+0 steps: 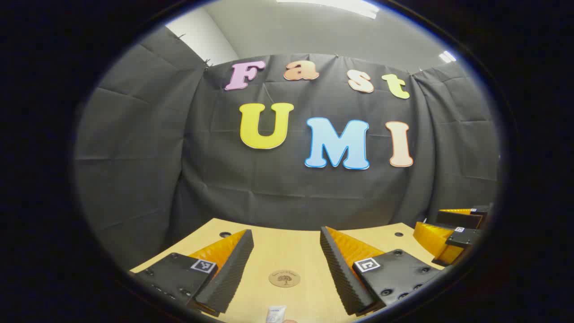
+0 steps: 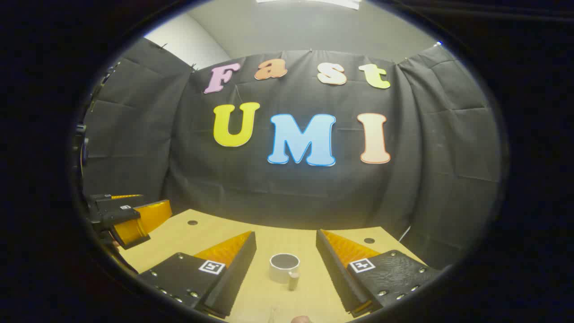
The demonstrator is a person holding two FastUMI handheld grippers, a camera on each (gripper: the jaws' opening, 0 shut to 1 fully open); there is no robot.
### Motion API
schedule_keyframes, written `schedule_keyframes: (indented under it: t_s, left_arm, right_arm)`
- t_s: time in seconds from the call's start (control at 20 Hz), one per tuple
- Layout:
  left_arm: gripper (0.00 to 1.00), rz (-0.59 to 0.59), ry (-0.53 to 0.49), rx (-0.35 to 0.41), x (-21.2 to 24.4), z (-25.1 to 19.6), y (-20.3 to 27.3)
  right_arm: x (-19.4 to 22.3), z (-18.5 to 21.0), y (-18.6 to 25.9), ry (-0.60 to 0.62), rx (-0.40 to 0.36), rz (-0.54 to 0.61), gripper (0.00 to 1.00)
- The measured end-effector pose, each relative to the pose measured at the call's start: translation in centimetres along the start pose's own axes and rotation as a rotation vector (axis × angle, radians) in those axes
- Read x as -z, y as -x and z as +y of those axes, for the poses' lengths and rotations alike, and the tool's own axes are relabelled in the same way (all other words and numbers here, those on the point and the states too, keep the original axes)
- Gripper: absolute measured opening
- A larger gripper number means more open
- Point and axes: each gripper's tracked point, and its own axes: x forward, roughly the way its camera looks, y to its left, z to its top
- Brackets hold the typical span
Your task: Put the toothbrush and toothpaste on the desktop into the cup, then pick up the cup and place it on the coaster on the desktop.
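Both my claws (image 1: 284, 258) (image 2: 285, 255) are hovering open, cup (image 2: 284, 268) at 12 o'clock; I'm risking tipping it when dropping paste (image 1: 276, 314).

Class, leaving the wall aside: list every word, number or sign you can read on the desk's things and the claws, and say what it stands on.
Coaster: printing around an emblem, too small to read.
Toothpaste: print too blurred to read.
Left claw and right claw: square black-and-white markers, patterns, no words.
Nothing legible.
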Motion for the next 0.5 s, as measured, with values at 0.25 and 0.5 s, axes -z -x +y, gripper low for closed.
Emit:
schedule_keyframes:
  t_s: [0.25,0.5]
  left_arm:
    - [0.96,0.042,-0.011,0.022,1.3,-0.7,-0.2]
    - [0.96,0.062,-0.019,0.052,1.8,-1.4,-0.9]
  right_arm:
    - [2.3,0.0,0.3,0.001,-0.005,0.072,0.85]
    - [3.4,-0.1,0.5,0.004,-0.001,0.109,0.85]
